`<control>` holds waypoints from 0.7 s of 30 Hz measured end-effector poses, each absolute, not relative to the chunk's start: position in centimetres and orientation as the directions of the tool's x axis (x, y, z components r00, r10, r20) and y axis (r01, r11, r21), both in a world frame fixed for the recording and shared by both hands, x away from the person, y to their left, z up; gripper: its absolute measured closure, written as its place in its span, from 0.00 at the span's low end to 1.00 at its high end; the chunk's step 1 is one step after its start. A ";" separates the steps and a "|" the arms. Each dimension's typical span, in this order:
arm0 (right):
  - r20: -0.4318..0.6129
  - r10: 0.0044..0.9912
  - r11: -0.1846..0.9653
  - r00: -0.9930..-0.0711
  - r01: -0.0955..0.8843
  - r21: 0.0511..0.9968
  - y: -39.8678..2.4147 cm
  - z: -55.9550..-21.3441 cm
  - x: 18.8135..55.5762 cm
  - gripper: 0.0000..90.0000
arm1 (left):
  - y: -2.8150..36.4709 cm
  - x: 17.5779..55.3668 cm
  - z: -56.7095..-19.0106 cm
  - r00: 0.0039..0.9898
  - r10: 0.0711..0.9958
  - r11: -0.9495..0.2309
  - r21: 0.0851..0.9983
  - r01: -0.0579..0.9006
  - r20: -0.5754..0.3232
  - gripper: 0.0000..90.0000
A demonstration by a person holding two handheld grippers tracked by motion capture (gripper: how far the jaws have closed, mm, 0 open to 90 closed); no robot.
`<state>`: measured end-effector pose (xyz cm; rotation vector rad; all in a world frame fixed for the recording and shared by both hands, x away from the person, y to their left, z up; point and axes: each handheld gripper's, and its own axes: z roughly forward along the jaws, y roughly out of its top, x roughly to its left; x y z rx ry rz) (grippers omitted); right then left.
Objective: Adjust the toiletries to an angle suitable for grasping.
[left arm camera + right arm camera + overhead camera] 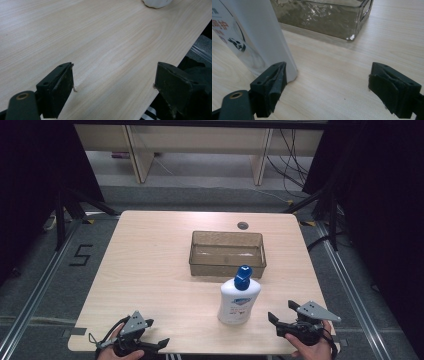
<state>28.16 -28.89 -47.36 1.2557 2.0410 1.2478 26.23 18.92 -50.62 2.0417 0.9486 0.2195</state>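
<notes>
Standing upright on the table (150,265), the white bottle (239,301) sits just before the clear bin (227,253), between the spread-jawed, empty left gripper (152,335) and right gripper (281,312).

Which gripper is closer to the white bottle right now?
Right. The right gripper sits open just beside the white bottle; the left gripper is open farther off at the table's near edge.

Left gripper (113,80): both black jaws spread wide apart, nothing between them, over a light wood-grain table (100,37). The table's edge runs diagonally at right, the right jaw beyond it. The rounded base of a white object (157,3) shows at the top edge.
</notes>
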 end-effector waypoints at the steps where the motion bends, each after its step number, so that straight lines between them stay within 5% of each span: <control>1: 0.087 0.865 0.182 -0.493 0.472 0.863 -28.9 -47.4 28.2 0.18 | 18.9 26.2 -50.6 0.697 0.695 -0.349 0.762 0.545 -0.180 0.17; 21: 0.108 0.861 0.124 -0.498 0.410 0.903 -28.8 -46.3 27.9 0.24 | 19.0 26.0 -50.3 0.730 0.659 -0.328 0.805 0.494 -0.179 0.17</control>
